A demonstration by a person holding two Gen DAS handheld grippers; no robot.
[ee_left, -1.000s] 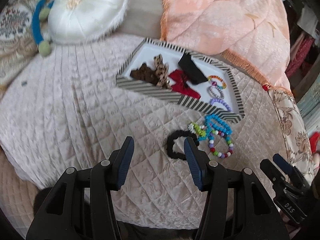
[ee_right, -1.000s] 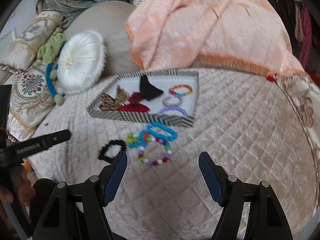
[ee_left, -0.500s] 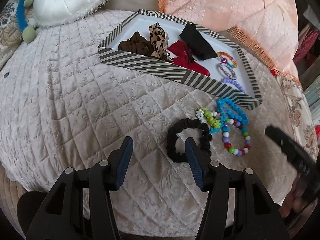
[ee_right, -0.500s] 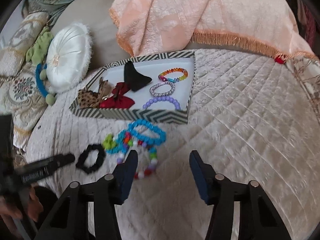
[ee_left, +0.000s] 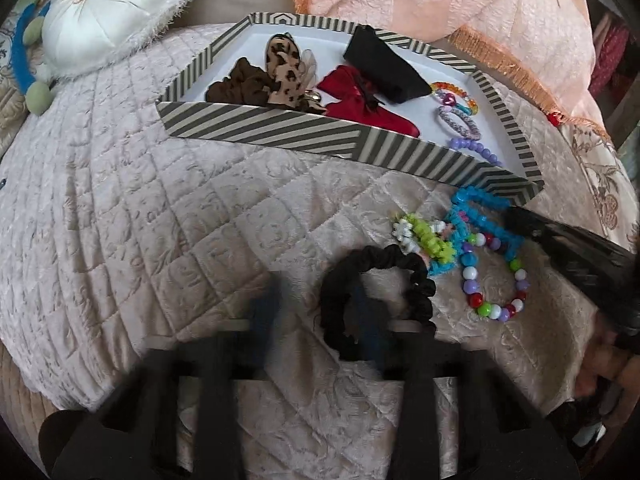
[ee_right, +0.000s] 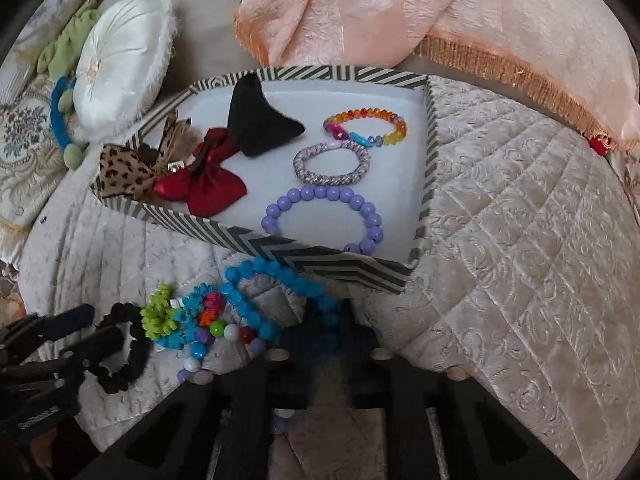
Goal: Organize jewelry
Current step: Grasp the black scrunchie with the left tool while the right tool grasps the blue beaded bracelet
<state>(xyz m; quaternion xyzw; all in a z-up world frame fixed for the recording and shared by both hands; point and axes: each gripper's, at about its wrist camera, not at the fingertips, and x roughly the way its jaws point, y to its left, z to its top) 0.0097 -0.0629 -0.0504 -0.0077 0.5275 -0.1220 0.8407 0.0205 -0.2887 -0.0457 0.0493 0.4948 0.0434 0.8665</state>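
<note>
Left tool (ee_left: 316, 312) blurred; grip on black scrunchie (ee_left: 380, 304) indeterminate. Right tool (ee_right: 324, 340) blurred, covering part of blue bead bracelet (ee_right: 256, 304).

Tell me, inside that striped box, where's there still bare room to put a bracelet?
In the box, the white floor is bare along the far wall, behind the rainbow bracelet and right of the black pouch. A narrower strip runs between the red bow and the purple beads. The left end is crowded with bows and scrunchies.
</note>
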